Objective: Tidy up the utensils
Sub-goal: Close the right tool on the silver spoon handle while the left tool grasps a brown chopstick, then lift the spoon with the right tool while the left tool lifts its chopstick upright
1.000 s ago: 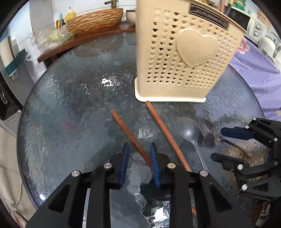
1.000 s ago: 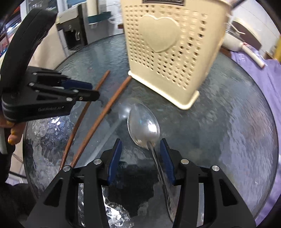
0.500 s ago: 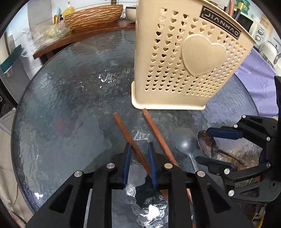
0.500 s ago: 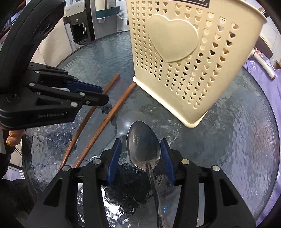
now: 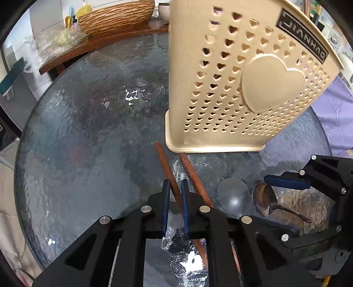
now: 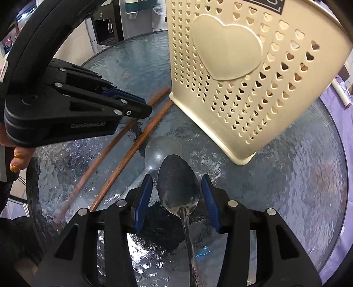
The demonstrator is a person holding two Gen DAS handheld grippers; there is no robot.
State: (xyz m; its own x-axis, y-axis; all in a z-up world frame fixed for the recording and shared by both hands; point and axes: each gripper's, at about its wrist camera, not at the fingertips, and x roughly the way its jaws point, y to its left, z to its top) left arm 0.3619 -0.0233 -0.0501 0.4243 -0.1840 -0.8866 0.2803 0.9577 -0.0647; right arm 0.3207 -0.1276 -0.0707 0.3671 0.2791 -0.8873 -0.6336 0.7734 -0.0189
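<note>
Two brown wooden chopsticks lie on the round glass table (image 5: 77, 141) in front of a beige heart-perforated utensil holder (image 5: 242, 88). My left gripper (image 5: 175, 194) has its blue pads closed against the left chopstick (image 5: 164, 163); the right chopstick (image 5: 192, 174) lies just outside it. A metal spoon (image 6: 177, 187) lies bowl-forward between the fingers of my right gripper (image 6: 176, 189), which is open around it. The spoon's reflection (image 6: 162, 148) shows in the glass. The holder also shows in the right wrist view (image 6: 253, 77).
A woven basket (image 5: 117, 17) and plastic bags sit on a wooden shelf behind the table. Purple cloth (image 5: 335, 114) lies to the right. A water dispenser (image 6: 106, 24) stands beyond the table's far edge.
Both grippers moved forward toward the holder. My left gripper's fingers narrowed onto the left chopstick. My right gripper advanced so the spoon bowl now sits between its fingers.
</note>
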